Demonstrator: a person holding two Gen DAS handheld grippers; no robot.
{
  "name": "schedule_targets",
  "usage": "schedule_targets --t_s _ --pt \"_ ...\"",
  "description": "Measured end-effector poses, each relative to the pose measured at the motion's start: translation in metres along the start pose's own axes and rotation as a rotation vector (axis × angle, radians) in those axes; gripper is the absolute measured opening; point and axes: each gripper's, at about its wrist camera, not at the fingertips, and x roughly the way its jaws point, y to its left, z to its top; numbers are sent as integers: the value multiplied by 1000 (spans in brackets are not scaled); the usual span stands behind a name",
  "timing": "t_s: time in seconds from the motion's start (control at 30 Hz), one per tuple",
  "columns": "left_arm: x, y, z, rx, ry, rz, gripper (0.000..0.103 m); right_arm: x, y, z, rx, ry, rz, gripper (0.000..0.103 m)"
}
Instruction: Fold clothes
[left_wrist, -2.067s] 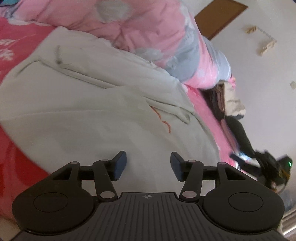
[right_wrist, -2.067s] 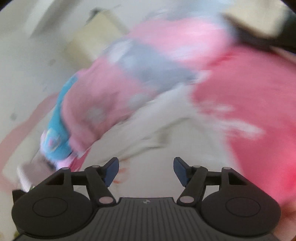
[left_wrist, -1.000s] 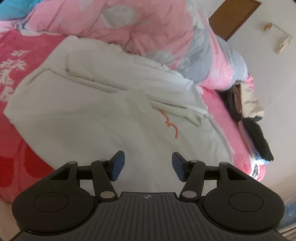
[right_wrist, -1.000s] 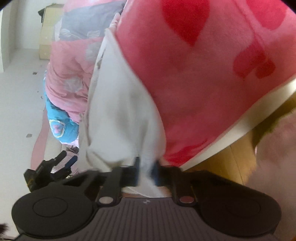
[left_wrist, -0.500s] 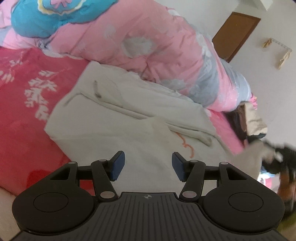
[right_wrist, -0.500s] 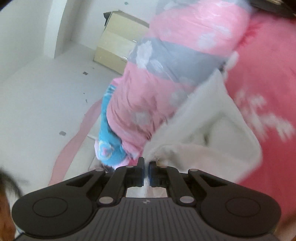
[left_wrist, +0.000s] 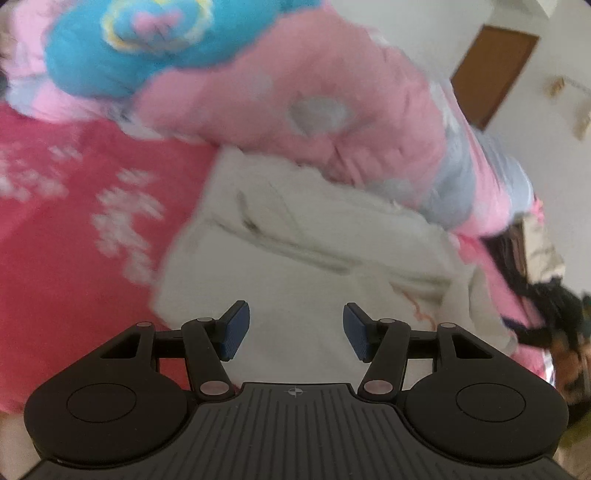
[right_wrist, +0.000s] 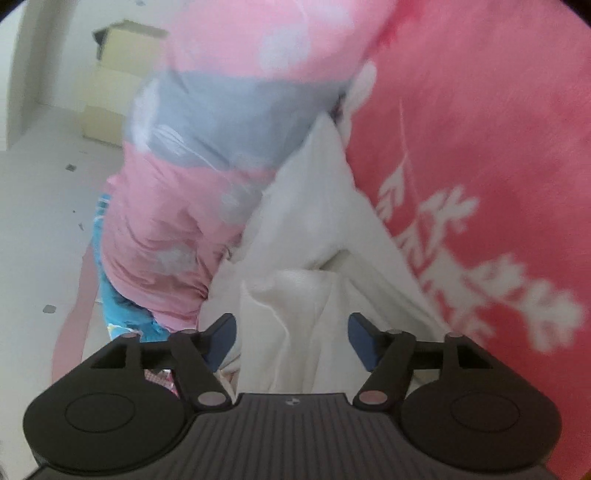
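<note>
A white garment (left_wrist: 314, 240) lies partly folded on the pink bed cover (left_wrist: 55, 229), with an orange mark near its right side. My left gripper (left_wrist: 295, 332) hovers open over the garment's near edge, nothing between its blue pads. In the right wrist view the same white garment (right_wrist: 314, 266) is bunched in folds just ahead of my right gripper (right_wrist: 293, 341), which is open with cloth lying between and below its fingers. The right gripper's dark shape (left_wrist: 554, 317) shows blurred at the right edge of the left wrist view.
A pink and grey quilt (left_wrist: 351, 110) is heaped along the far side of the garment, with a blue and pink cushion (left_wrist: 129, 48) at the top left. Dark clothes (left_wrist: 517, 258) lie at the right. A cardboard box (right_wrist: 114, 85) stands on the floor. A brown door (left_wrist: 495, 74) is behind.
My right gripper, shut on the garment's edge half a second ago, has opened and let the cloth go. The left gripper has swung left and pulled back; its jaws stayed open.
</note>
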Motion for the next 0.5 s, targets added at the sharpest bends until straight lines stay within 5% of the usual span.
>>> schedule_targets --t_s 0.17,0.3,0.37,0.5 --pt "-83 10 48 138 -97 268 57 -32 16 -16 -84 -68 55 72" --pt "-117 13 63 254 -140 404 76 -23 43 -35 -163 -8 151 72" --pt "-115 15 60 250 -142 404 76 -19 57 -44 -203 23 199 72" --pt "-68 16 36 207 -95 234 74 13 98 -64 -304 119 240 72"
